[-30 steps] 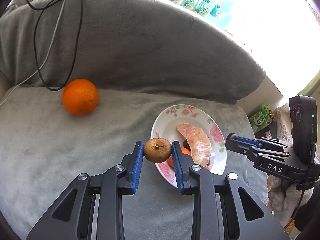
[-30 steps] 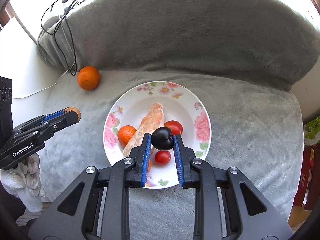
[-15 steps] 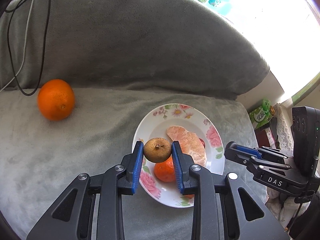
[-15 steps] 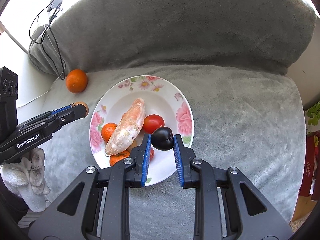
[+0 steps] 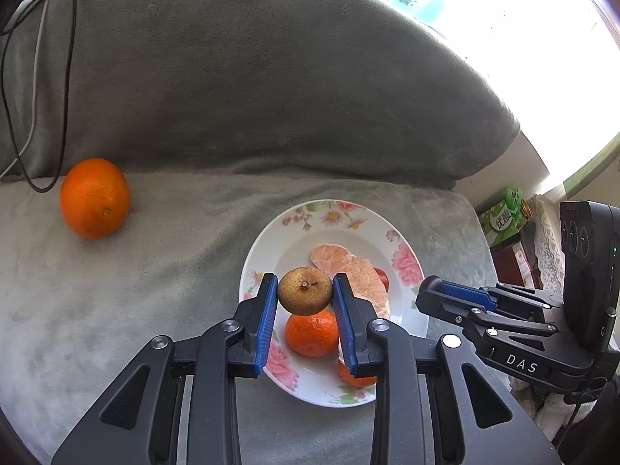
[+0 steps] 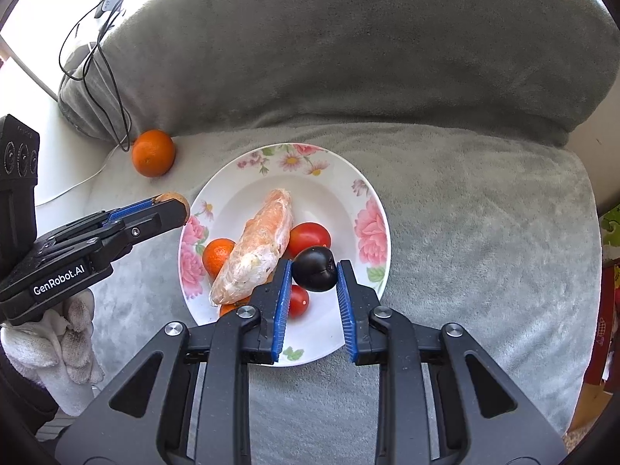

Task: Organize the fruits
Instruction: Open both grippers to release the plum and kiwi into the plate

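Note:
My left gripper [image 5: 305,296] is shut on a small brown round fruit [image 5: 305,290] and holds it above the near-left rim of a floral white plate [image 5: 329,217]. My right gripper [image 6: 314,275] is shut on a dark plum [image 6: 314,268] over the plate's [image 6: 341,178] near right part. On the plate lie a peeled pomelo segment [image 6: 255,255], small tangerines [image 6: 217,254] and cherry tomatoes [image 6: 310,234]. A big orange [image 5: 94,197] sits on the grey blanket at the left; it also shows in the right wrist view [image 6: 153,153].
A grey cushion backrest [image 5: 271,89] rises behind the plate. Black and white cables [image 5: 35,77] hang over its left end. Cartons and boxes [image 5: 503,217] stand beyond the blanket's right edge.
The left gripper has moved right and forward over the plate's rim with the brown fruit. The right gripper has shifted to the plate's right side, still holding the plum.

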A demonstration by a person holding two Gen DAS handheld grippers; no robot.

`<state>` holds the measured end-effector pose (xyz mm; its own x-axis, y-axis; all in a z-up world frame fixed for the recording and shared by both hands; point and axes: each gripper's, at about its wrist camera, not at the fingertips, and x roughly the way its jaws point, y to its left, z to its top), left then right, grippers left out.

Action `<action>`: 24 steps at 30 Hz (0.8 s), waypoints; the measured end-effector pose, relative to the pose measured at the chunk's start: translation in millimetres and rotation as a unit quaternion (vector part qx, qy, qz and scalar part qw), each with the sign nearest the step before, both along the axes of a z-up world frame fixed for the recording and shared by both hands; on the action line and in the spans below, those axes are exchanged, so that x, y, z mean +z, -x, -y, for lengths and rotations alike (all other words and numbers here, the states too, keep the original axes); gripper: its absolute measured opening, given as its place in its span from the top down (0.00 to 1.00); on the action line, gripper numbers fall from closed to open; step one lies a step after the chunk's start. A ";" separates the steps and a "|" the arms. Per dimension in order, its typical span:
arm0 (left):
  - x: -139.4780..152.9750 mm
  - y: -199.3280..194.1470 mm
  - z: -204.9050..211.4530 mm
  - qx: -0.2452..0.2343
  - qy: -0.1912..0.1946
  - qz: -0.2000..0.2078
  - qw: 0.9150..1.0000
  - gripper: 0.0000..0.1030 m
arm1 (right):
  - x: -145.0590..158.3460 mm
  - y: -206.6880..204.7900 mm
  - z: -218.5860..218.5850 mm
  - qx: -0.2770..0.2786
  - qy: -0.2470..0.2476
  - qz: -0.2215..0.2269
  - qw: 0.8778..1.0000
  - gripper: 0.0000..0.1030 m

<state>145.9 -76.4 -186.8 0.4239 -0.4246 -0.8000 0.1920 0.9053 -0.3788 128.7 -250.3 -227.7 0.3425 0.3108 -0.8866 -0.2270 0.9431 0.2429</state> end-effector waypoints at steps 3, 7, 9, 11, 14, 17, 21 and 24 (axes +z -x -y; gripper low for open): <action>0.6 -0.4 -0.3 0.001 0.000 -0.001 1.000 0.70 | 1.9 0.1 -0.2 -0.002 0.001 0.006 1.000 0.47; 1.5 -0.1 1.0 0.000 -0.001 0.002 1.000 0.57 | 4.8 0.2 -0.8 -0.001 0.000 0.011 1.000 0.44; 2.3 0.0 1.3 0.001 -0.001 0.003 1.000 0.48 | 4.9 -0.9 -0.8 -0.001 0.000 0.012 1.000 0.38; 3.2 0.2 1.8 0.002 0.000 0.003 1.000 0.42 | 5.7 -0.6 -0.9 -0.002 -0.001 0.015 1.000 0.29; 3.9 0.2 3.3 0.002 -0.004 0.001 1.000 0.35 | 6.8 -0.9 -1.3 -0.001 -0.001 0.018 1.000 0.26; 6.0 0.3 5.3 0.000 -0.012 0.003 1.000 0.33 | 8.1 -1.6 -1.3 -0.002 0.002 0.021 1.000 0.21; 8.9 1.3 6.4 0.002 -0.015 0.008 1.000 0.30 | 9.3 -3.4 -2.4 -0.005 0.000 0.021 1.000 0.21; 10.7 1.2 5.4 0.008 -0.016 0.008 1.000 0.24 | 9.8 -4.6 -2.6 -0.005 -0.003 0.019 1.000 0.20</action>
